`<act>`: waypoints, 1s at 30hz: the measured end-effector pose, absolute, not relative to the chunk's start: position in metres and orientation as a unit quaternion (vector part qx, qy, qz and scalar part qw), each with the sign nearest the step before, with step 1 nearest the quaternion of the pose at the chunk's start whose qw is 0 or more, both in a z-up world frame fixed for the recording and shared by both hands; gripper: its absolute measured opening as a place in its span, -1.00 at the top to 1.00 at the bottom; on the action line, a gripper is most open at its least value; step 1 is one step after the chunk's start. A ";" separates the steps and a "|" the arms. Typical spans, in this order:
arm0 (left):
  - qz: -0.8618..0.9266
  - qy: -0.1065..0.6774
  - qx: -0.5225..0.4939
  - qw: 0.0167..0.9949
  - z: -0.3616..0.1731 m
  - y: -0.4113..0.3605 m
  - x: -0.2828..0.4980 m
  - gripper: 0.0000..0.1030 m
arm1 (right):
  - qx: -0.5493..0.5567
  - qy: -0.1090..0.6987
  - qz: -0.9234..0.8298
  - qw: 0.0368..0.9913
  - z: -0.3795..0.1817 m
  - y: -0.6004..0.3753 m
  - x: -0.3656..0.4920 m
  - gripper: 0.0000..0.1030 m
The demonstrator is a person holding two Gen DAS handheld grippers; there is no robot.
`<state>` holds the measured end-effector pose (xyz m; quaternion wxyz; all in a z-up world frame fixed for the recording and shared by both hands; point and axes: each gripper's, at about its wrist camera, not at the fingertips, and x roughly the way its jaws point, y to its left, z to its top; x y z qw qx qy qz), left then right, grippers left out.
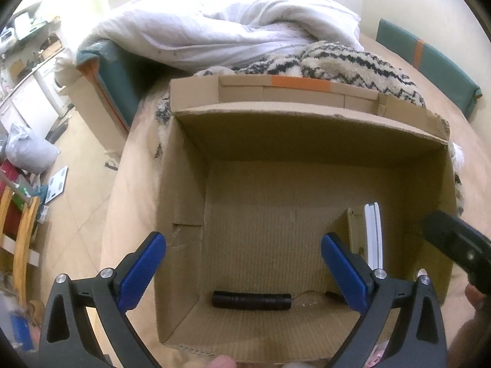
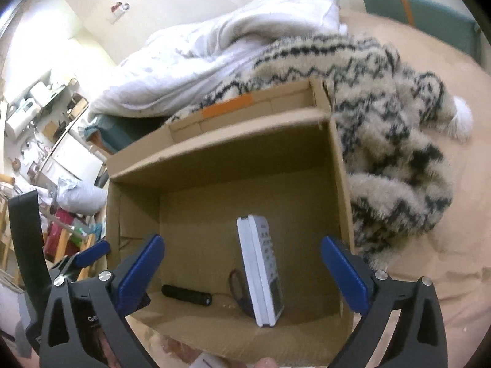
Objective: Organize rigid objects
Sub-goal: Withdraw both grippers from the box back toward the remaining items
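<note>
An open cardboard box [image 1: 190,190] [image 2: 340,184] stands on the bed. On its floor lies a black cylinder, like a torch, [image 1: 251,300] [image 2: 187,295] with a thin cord. A white remote control [image 2: 260,270] stands on its edge inside the box near the right wall; it also shows in the left wrist view [image 1: 373,233]. My left gripper [image 1: 244,268] is open and empty above the box's near edge. My right gripper [image 2: 242,271] is open and empty, above the near edge, with the remote between and beyond its fingers.
A white duvet [image 1: 221,30] and a fuzzy black-and-cream zigzag blanket [image 2: 399,141] lie behind and to the right of the box. The bed has a tan sheet [image 2: 445,276]. Floor with clutter, a wooden chair [image 1: 21,233] and kitchen units lies to the left.
</note>
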<state>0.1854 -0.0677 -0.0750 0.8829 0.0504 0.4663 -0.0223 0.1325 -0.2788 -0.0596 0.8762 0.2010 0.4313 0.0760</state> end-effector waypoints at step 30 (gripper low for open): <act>-0.011 0.459 0.040 0.888 -0.014 -0.018 0.132 -0.99 | 0.182 0.405 0.068 0.893 0.000 -0.281 0.067 -1.00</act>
